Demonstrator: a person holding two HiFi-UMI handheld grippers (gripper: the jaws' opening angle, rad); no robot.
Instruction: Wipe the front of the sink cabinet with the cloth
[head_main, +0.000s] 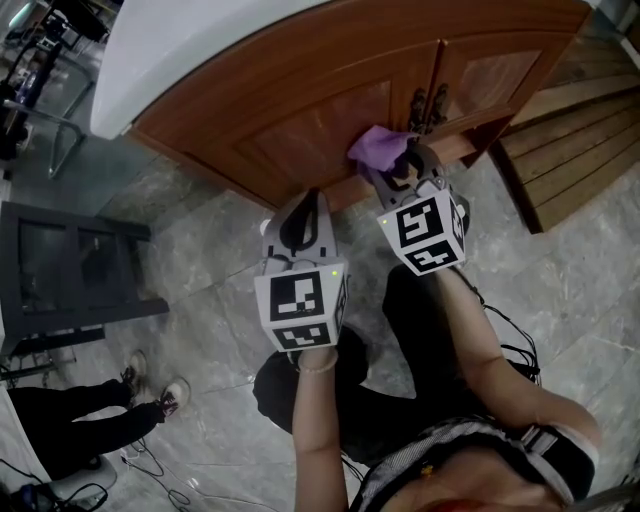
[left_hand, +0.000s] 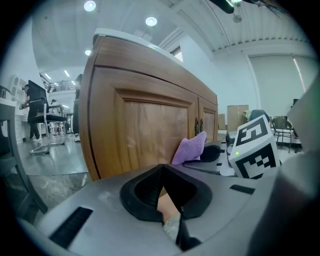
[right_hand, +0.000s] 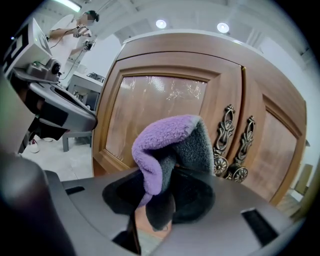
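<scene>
One fuzzy purple-and-grey cloth (right_hand: 162, 142), folded, clamped in the right hand-held gripper (head_main: 403, 170); left hand-held gripper (left_hand: 162, 172) closed, empty.

Floor (head_main: 200, 240) is grey marble-look tile, glossy. A dark metal stand (head_main: 75, 270) sits on it at the left, with loose cables (head_main: 150, 462) on the tiles near the bottom left. Slatted wooden planks (head_main: 570, 140) lie at the right. White wall (left_hand: 225, 80), white ceiling. Round recessed ceiling light (left_hand: 151, 21), lit, with others beside it. Black office chair (left_hand: 40, 112) far left, well back. Cardboard box (left_hand: 237, 114) by the far wall, more chairs (left_hand: 282, 125) to its right. Room bright, evenly lit.
</scene>
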